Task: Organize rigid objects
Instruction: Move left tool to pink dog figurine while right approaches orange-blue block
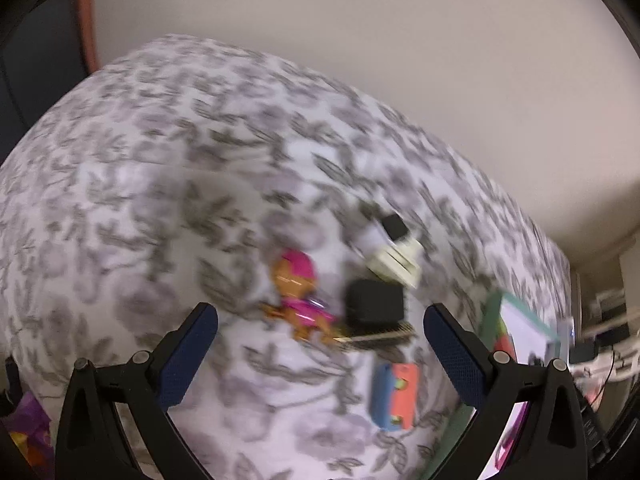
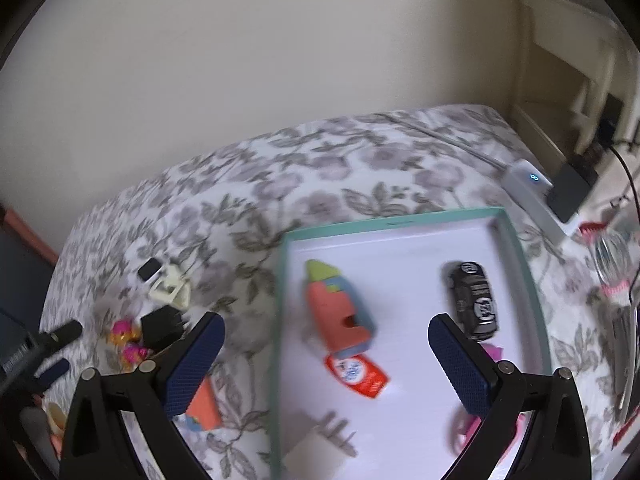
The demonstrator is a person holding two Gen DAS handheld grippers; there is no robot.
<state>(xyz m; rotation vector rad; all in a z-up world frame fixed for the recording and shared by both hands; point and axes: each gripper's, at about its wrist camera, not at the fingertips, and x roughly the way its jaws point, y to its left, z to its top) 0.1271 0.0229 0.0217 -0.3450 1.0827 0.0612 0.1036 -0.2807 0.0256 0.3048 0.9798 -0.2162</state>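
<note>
Toys and small hard objects, spread over a floral-print cloth (image 2: 320, 168) and partly gathered in a teal-rimmed white tray (image 2: 394, 222) on the right. Inside the tray, from largest down: salmon-and-blue rocket toy (image 2: 340, 312) lying near the middle, black toy car (image 2: 474, 300) toward the far right, red-and-white packet (image 2: 358, 374) just in front of the rocket, pale plug-like piece (image 2: 320, 446) at the near edge, pink item (image 2: 466, 434) partly hidden behind a finger, too blurred to name. Left of the tray, on the cloth: black cube (image 1: 374, 304) with a comb (image 1: 380, 336) touching its near side, cream clip-shaped piece (image 1: 394, 264) beyond it with a small black block (image 1: 394, 226) at its far end, pink-and-orange figure (image 1: 298, 296) just left of the cube, orange-and-blue block (image 1: 394, 396) nearer, close to the tray edge. Left gripper (image 1: 320, 352) hanging above the figure and cube, blue pads spread to full width, nothing between them, touching nothing. Right gripper (image 2: 326, 360) over the tray above the rocket and packet, fingers likewise wide apart and empty. White box with a blue light (image 2: 528, 180) beyond the tray's far right corner.
</note>
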